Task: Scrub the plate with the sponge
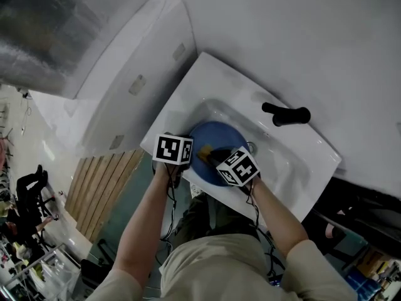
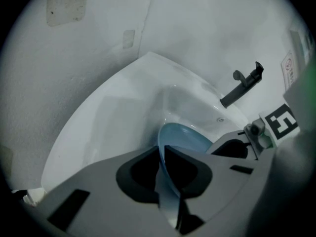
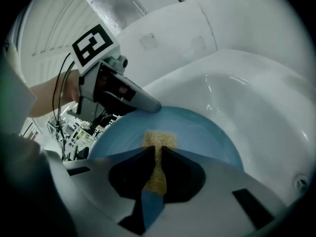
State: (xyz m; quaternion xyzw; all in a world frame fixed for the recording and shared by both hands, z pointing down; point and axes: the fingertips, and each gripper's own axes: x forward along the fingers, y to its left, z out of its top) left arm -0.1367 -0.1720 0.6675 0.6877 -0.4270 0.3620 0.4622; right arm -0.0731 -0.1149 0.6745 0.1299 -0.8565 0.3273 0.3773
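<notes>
A blue plate (image 1: pixel 216 143) is held tilted over the basin of a white sink (image 1: pixel 294 168). My left gripper (image 2: pixel 162 152) is shut on the plate's rim (image 2: pixel 168 181), which runs edge-on between its jaws. In the right gripper view the plate (image 3: pixel 207 132) fills the middle, and my right gripper (image 3: pixel 157 154) is shut on a yellow sponge (image 3: pixel 159 141) whose face rests against the plate. In the head view both grippers meet over the plate, the left gripper (image 1: pixel 188 152) at its left edge and the right gripper (image 1: pixel 222 158) at its near side.
A black tap (image 1: pixel 285 113) stands at the back of the sink, with the drain (image 1: pixel 252 147) beside the plate. White wall panels (image 1: pixel 131 86) rise to the left. A slatted wooden floor (image 1: pixel 103 187) lies below left, with clutter (image 1: pixel 25 231) beyond.
</notes>
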